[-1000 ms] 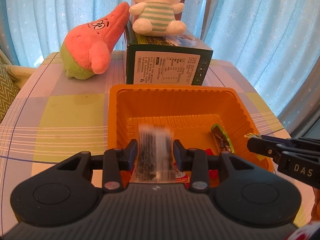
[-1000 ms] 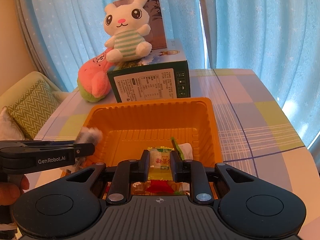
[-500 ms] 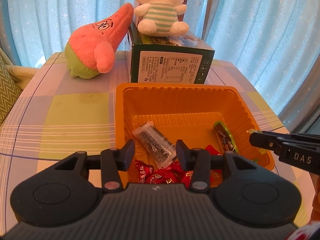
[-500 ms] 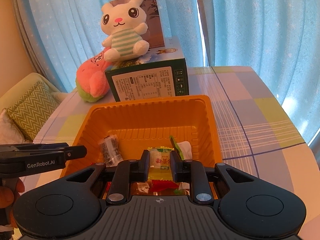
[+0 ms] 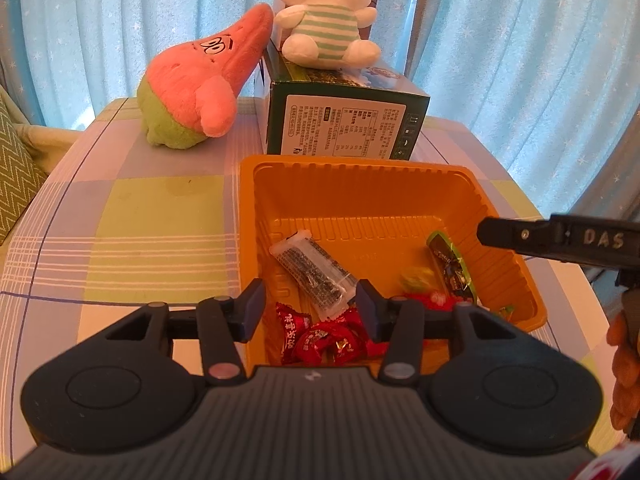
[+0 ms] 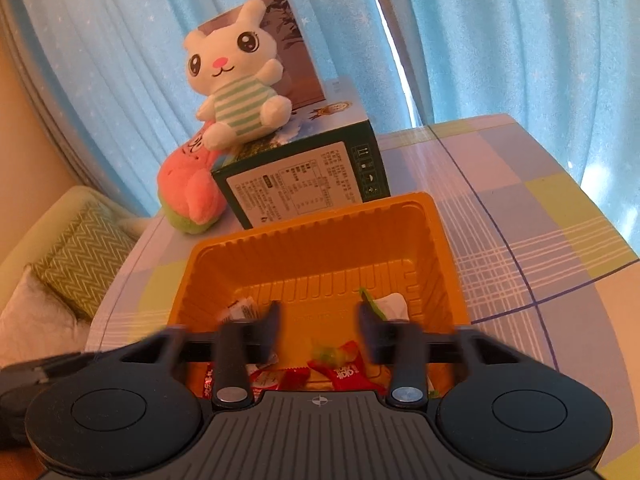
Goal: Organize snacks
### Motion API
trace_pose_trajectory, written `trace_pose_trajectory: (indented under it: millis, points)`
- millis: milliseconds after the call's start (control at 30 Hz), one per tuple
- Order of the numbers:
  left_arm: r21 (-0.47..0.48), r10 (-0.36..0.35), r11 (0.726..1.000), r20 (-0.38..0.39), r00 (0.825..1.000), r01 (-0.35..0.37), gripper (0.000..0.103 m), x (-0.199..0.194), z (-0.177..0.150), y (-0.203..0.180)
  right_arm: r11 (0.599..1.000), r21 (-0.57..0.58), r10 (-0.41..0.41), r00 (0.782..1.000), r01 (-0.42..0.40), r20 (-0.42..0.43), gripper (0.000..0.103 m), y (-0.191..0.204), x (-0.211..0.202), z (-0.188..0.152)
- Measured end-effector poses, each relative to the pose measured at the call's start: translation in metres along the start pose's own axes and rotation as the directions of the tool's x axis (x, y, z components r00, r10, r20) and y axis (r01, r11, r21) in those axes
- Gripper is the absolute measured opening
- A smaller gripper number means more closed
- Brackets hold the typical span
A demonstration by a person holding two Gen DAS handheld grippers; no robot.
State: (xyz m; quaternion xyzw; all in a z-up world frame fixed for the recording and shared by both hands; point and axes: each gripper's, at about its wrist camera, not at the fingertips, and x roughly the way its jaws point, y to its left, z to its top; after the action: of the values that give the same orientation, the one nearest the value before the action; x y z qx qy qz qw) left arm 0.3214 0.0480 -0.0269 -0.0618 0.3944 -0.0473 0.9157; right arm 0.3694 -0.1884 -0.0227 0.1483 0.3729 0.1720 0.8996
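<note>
An orange plastic tray (image 5: 360, 184) sits on the table and holds several snacks. A clear packet with black print (image 5: 312, 272) lies at its left. Red wrapped candies (image 5: 320, 340) pile at its near side. A green wrapper (image 5: 450, 266) and a small yellow-green packet (image 5: 416, 280) lie at the right. My left gripper (image 5: 310, 310) is open and empty above the tray's near edge. My right gripper (image 6: 318, 324) is open and empty over the tray (image 6: 320, 232); it shows from the side in the left wrist view (image 5: 520, 236). The yellow-green packet (image 6: 330, 354) lies among red candies.
A dark green carton (image 5: 344, 120) stands just behind the tray with a white bunny plush (image 5: 324, 20) on top. A pink starfish plush (image 5: 200, 88) leans at its left. The table has a checked cloth (image 5: 140, 220). Blue curtains hang behind. A cushion (image 6: 80, 256) lies left.
My left gripper opened and the clear black-print packet dropped into the tray. My right gripper opened and let the yellow-green packet fall among the red candies, then rose.
</note>
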Motion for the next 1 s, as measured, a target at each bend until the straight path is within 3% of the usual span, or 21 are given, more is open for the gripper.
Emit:
trace_pose_trajectory:
  millis: [333,767,1000]
  points:
    - [-0.017,0.007,1.000,-0.012,1.000,-0.008,0.058,-0.013,-0.017,0.000,0.998,0.008,-0.069,0.997,0.069,-0.026,0.063,-0.006,-0.017,-0.014]
    - [-0.029,0.027,0.999,0.020,0.999,-0.027,0.087,-0.060,-0.031,-0.009,0.996,-0.018,-0.085,0.996,0.085,-0.032,0.063,0.007,-0.060,-0.030]
    - [-0.034,0.037,0.999,0.027,0.999,-0.036,0.095,-0.089,-0.043,-0.013,0.995,-0.053,-0.083,0.996,0.081,-0.039,0.063,0.016,-0.088,-0.041]
